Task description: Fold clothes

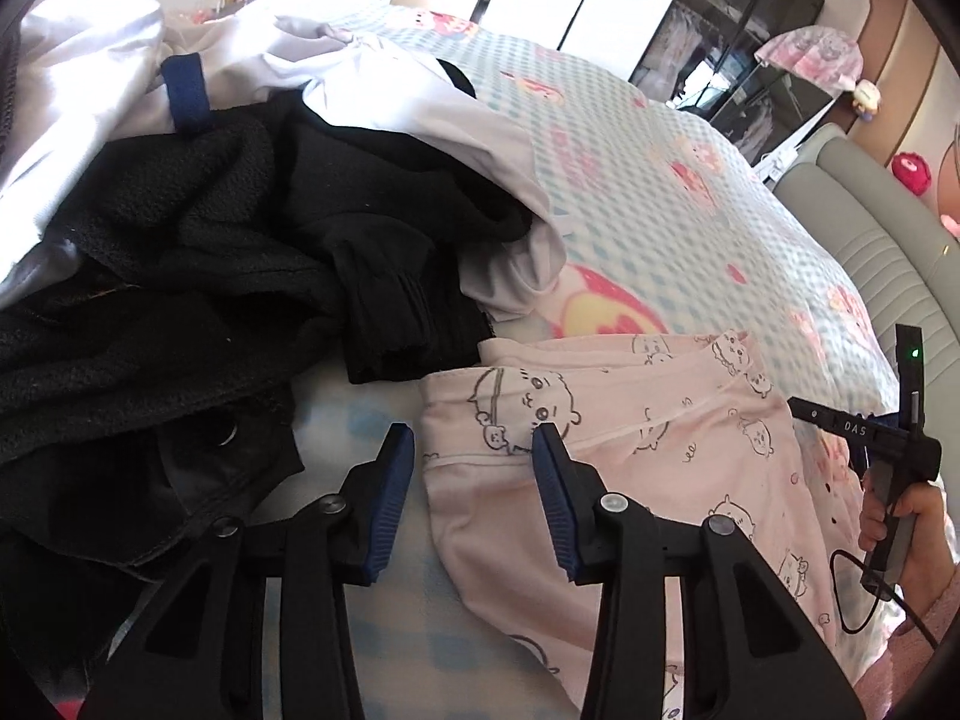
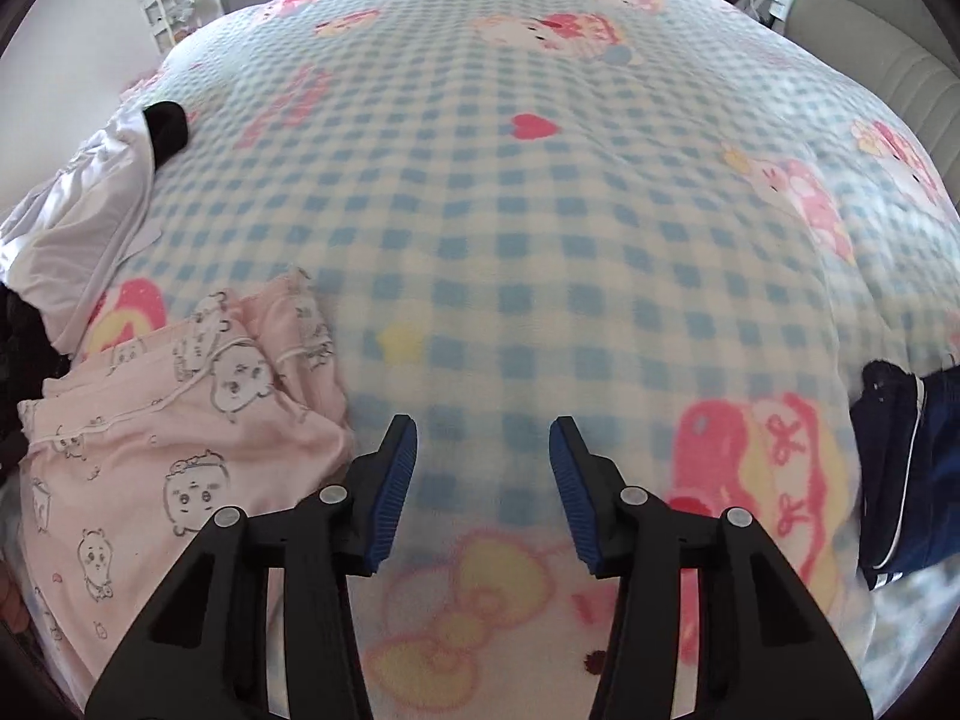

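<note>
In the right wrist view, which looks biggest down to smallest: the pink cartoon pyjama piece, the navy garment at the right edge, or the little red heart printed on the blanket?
1. Pink pyjama piece, clearly largest.
2. Navy garment, though the frame edge cuts it off, so its full size is unknown.
3. Red heart, smallest; it lies farther from the camera, which shrinks it further.

Your black clothes (image 1: 180, 276) run off the left edge, partly buried under the white garment (image 1: 420, 102). The navy piece (image 2: 906, 468) is cut by the right edge. The far blanket (image 2: 540, 150) pattern blurs.
</note>
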{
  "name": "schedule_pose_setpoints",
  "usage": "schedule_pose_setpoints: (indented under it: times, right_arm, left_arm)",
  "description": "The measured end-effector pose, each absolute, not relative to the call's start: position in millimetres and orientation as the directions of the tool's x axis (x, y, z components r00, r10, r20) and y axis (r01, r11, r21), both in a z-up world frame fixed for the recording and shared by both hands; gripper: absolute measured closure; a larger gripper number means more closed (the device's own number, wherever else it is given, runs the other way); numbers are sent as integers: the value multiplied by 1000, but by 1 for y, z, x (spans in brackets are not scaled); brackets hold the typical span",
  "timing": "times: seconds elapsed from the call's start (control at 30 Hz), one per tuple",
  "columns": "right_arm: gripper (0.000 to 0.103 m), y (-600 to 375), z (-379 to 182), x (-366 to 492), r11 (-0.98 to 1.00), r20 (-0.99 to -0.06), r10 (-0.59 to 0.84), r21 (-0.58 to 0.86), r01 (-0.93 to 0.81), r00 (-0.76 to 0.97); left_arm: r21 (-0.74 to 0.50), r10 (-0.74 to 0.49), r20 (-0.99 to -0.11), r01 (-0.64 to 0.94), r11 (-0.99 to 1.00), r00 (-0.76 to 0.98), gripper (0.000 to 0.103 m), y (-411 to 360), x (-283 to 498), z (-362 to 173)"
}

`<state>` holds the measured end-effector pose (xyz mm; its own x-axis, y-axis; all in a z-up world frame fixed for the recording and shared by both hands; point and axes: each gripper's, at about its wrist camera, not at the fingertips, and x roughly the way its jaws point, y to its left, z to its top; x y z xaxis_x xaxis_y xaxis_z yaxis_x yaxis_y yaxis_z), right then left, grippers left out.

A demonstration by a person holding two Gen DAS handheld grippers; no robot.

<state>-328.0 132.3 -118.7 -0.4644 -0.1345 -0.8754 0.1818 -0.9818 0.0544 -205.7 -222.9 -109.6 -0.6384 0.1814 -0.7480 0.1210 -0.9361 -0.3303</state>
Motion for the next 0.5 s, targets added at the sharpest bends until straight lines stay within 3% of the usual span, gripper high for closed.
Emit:
schedule_pose_setpoints:
  times: [0.13,0.2,0.27,0.43,0.47,0.5]
  right_arm:
    - [54,106,-111,-327,-950,-860,-234,104,293,-454]
    - [49,83,-113,-330,-928,-868,-249,88,362,-429]
    - [44,62,-122,-336,-903,-883,-261,80,422,-390]
    - [43,40,-141,-345,-877,-897,-257,60,477,-360]
    - [44,42,-140,-346,-877,-891,-274,77,474,-361]
    - [54,43,-140,-346,-876,-887,-291,96,473,-359]
  left_arm:
    - [-328,187,-767,125,-936,-614,59,-221,-212,-115]
    - [-347,201,-772,134,-928,-603,59,-224,-216,-119]
    - [-368,223,-778,139,-919,-587,52,-225,-220,-125]
    - [-366,230,-786,131,-921,-574,50,-221,-229,-131]
    - [-364,226,-779,129,-922,-585,53,-221,-227,-129]
    - [-358,215,-778,135,-924,-591,55,-221,-226,-127]
